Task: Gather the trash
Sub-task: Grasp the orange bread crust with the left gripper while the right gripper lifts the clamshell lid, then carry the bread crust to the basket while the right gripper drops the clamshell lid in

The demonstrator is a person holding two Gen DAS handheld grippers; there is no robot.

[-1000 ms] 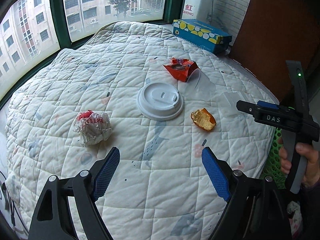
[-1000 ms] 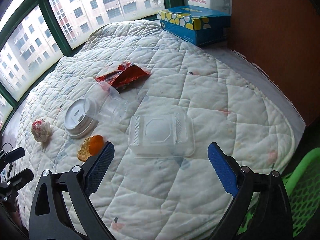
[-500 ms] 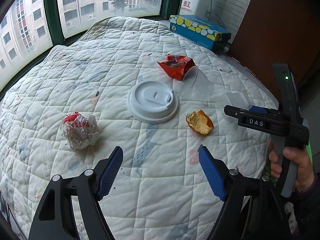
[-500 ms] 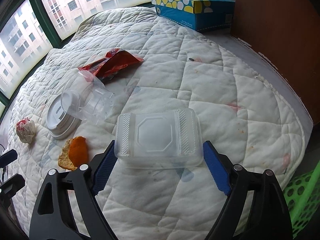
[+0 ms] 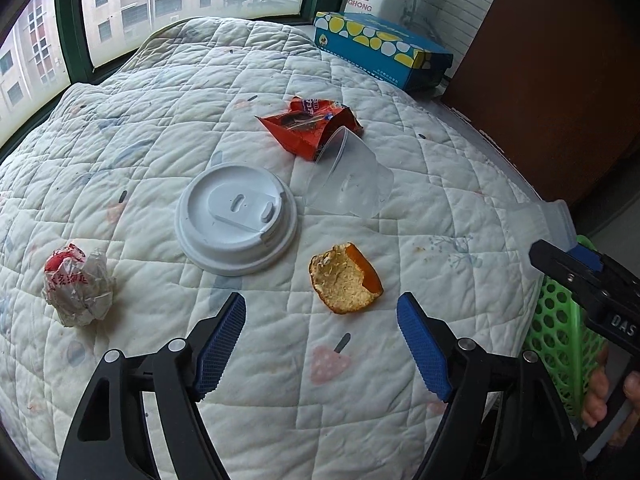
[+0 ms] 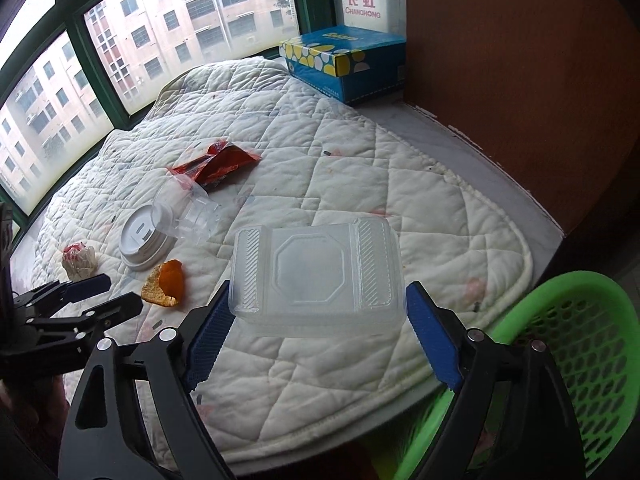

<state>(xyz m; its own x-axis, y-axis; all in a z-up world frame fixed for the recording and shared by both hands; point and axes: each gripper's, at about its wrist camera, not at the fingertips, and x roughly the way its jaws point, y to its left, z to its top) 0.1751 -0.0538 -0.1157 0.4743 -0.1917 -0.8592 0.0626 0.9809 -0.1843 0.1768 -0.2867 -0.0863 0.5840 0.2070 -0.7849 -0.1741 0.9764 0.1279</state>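
The right tongs [image 6: 316,320] had just closed on the clear plastic clamshell box [image 6: 316,272], one blue pad against each short end, and the box hung tilted clear of the quilted bed [image 6: 420,200]. The step in hand looked like carrying it over to the green mesh basket [image 6: 580,340], which stood just off the bed's near corner to the right. To do it well, the grip had to stay light: thin clear plastic like this would likely buckle and pop out if squeezed harder, yet slip if loosened. Swinging it level over the basket rim and parting the pads only once the box was wholly above the opening seemed the safe way, since a wide, light box could catch the rim and tumble to the floor.

The left tongs [image 5: 320,336] had just narrowed a little but stood apart with nothing between them, pointing down at the piece of orange peel [image 5: 344,278] that lay just ahead of the pads. That peel appeared to be their next target; it curled upward, so straddling its two raised edges before closing would probably hold better than pinching a flat side.

The rest of the trash lay untouched on the bed: the white cup lid [image 5: 236,216], the clear plastic cup [image 5: 348,184] on its side with its mouth against the red snack wrapper [image 5: 310,126], and the crumpled paper ball [image 5: 78,286] well apart to the left. The blue tissue box [image 5: 380,50] sat beyond the quilt's far edge and was likely not trash.
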